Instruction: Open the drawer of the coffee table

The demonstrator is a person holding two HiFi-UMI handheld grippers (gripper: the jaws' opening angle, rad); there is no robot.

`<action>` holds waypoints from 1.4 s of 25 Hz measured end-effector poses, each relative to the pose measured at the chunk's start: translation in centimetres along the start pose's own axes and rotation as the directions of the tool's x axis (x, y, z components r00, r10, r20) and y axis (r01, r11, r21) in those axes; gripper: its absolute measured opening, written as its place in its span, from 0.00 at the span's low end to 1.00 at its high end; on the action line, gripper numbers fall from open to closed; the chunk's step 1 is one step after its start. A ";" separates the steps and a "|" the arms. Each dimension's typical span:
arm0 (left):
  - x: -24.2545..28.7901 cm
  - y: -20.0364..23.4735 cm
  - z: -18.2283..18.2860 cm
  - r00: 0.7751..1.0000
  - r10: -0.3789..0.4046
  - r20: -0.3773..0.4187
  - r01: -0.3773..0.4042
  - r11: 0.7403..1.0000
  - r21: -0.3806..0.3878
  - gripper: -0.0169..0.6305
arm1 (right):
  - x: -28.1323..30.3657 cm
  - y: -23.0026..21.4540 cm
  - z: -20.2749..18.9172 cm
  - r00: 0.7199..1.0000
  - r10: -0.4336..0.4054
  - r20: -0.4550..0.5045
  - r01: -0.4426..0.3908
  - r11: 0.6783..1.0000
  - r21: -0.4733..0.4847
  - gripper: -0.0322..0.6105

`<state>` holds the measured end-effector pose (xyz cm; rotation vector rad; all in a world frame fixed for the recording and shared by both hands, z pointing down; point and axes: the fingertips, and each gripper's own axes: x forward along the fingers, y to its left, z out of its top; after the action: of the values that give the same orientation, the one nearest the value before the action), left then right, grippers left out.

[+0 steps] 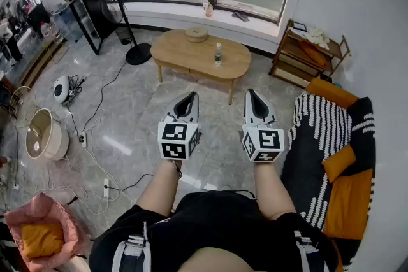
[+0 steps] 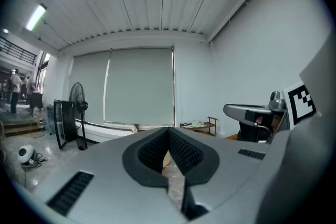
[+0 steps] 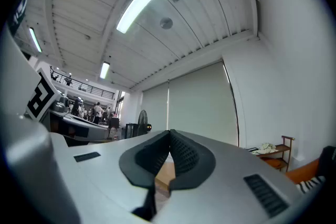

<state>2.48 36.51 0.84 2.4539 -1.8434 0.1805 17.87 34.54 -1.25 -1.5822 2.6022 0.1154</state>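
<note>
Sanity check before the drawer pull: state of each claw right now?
Left claw: closed, holding nothing.
Right claw: closed, holding nothing.

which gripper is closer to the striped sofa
Right. In the head view, the right gripper is held just left of the sofa; the left gripper is farther left, beyond the right one.

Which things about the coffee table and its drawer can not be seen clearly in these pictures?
Drawer: head view, coffee table too far and small to show any front or handle.
Table, both gripper views: the shut jaws hide all but a wooden sliver.
Bottle label: head view, too small.
</note>
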 end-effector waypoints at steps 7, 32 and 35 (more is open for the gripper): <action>-0.8 -0.9 0.1 1.000 -0.003 0.014 0.003 1.000 0.006 0.06 | -0.9 0.3 -1.0 0.999 0.017 -0.044 -0.017 1.000 -0.003 0.07; -1.5 3.7 -1.0 0.998 -0.041 0.046 0.041 0.999 -0.007 0.05 | 0.9 3.6 -1.8 1.000 -0.019 -0.016 0.019 1.000 -0.019 0.07; -0.1 4.0 -0.6 0.997 -0.045 0.055 0.044 0.999 0.012 0.06 | 2.3 3.0 -2.1 1.000 -0.022 -0.002 0.022 1.000 -0.012 0.07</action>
<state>-1.39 35.55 1.37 2.5297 -1.8117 0.1213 14.10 33.61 0.61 -1.6154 2.5902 0.1284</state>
